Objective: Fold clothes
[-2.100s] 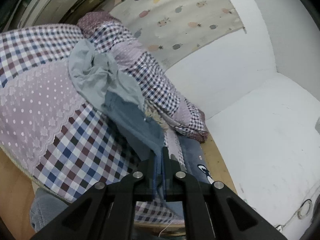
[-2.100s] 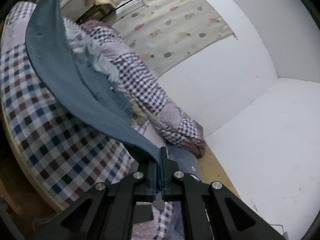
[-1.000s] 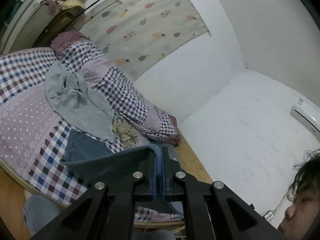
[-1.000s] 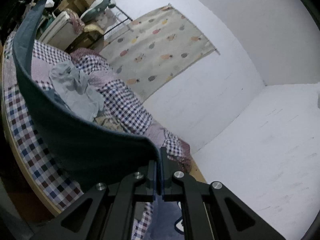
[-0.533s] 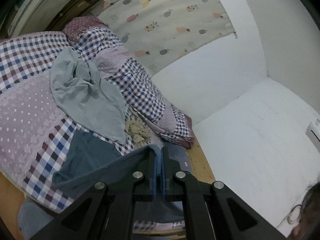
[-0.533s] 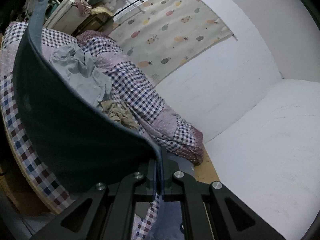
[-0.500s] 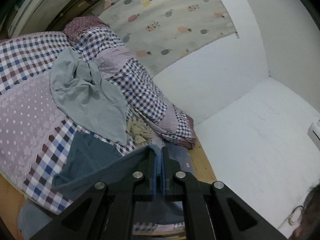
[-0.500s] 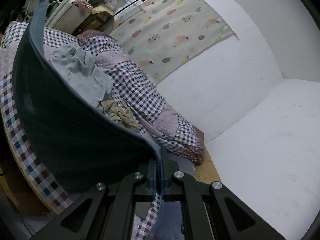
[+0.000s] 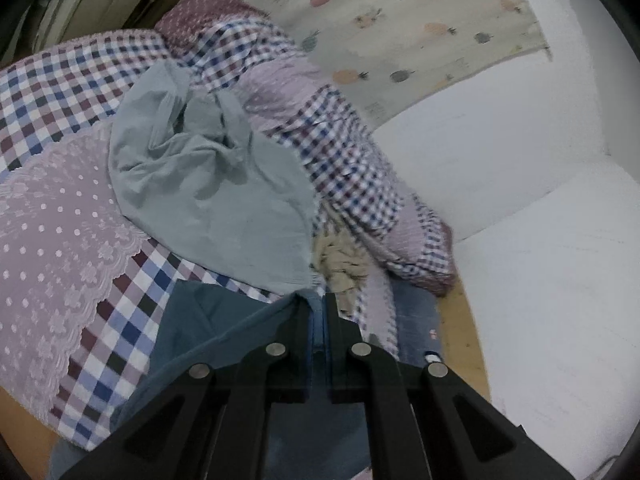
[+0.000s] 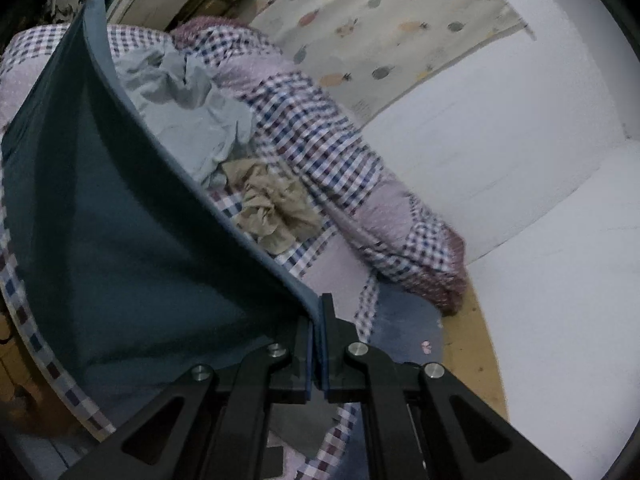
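White-walled bedroom, pale curtain printed with pastel fruit (image 9: 404,28) hanging at twelve o'clock, and a bed under a checked purple, blue and white cover with a dotted lilac lace panel (image 9: 60,220) filling the left half of both views

Heaped along the wall side, from twelve toward four o'clock, a rolled checked quilt (image 9: 340,168). Dumped mid-bed, a crumpled pale grey-green garment (image 9: 208,192), with a small wad of beige cloth (image 10: 272,208) just beside its lower edge at about five o'clock of it; both apparently waiting their turn

Main item: a dark teal garment of soft knit fabric (image 10: 120,248). Pinched at one edge by the left gripper (image 9: 318,320), jaws clamped together on the cloth, and at another by the right gripper (image 10: 316,324), likewise clamped tight on the hem. Stretched as a broad sheet from six o'clock up to eleven o'clock in the right view, so probably held taut between two corners to hang smooth and uncreased. Lower part, seen at seven o'clock in the left view, already draped on the bedcover near the bed's edge, suggesting a lay-down flat for the first fold

Beyond the bed's corner, at five o'clock, a strip of wooden floor (image 9: 468,340)
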A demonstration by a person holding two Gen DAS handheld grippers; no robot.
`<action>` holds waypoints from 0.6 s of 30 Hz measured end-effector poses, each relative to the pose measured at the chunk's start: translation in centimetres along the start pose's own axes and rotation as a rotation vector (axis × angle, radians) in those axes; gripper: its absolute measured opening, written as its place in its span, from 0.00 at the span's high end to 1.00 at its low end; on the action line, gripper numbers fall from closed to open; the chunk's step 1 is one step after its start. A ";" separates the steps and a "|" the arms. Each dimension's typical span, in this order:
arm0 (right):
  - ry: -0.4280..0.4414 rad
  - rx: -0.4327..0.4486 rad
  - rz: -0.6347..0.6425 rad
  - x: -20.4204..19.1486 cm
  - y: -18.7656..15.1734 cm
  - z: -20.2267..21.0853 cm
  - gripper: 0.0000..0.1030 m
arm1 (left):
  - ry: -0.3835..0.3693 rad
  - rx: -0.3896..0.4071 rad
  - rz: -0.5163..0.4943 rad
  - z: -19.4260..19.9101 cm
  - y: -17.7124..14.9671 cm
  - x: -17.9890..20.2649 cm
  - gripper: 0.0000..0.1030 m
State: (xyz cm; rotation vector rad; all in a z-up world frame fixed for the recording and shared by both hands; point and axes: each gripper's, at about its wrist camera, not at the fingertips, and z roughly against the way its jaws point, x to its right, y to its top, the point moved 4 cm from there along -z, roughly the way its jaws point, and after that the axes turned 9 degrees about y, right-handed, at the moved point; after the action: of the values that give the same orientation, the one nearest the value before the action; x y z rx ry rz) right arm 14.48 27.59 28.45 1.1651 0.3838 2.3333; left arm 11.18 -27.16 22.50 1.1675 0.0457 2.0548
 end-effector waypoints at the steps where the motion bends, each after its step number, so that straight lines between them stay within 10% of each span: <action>1: 0.013 -0.012 0.000 0.2 0.0 -1.4 1.00 | 0.016 -0.011 0.005 -1.4 0.5 -0.2 0.98; 18: 0.281 -0.299 0.013 -2.4 -1.5 -28.2 1.00 | 0.349 -0.222 0.089 -27.2 4.8 -8.2 0.98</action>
State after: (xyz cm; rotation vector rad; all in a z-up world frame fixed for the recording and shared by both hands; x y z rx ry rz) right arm -6.51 26.74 9.47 0.7047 0.1152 2.4660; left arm -9.63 -27.06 2.62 0.6799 -0.0656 2.2553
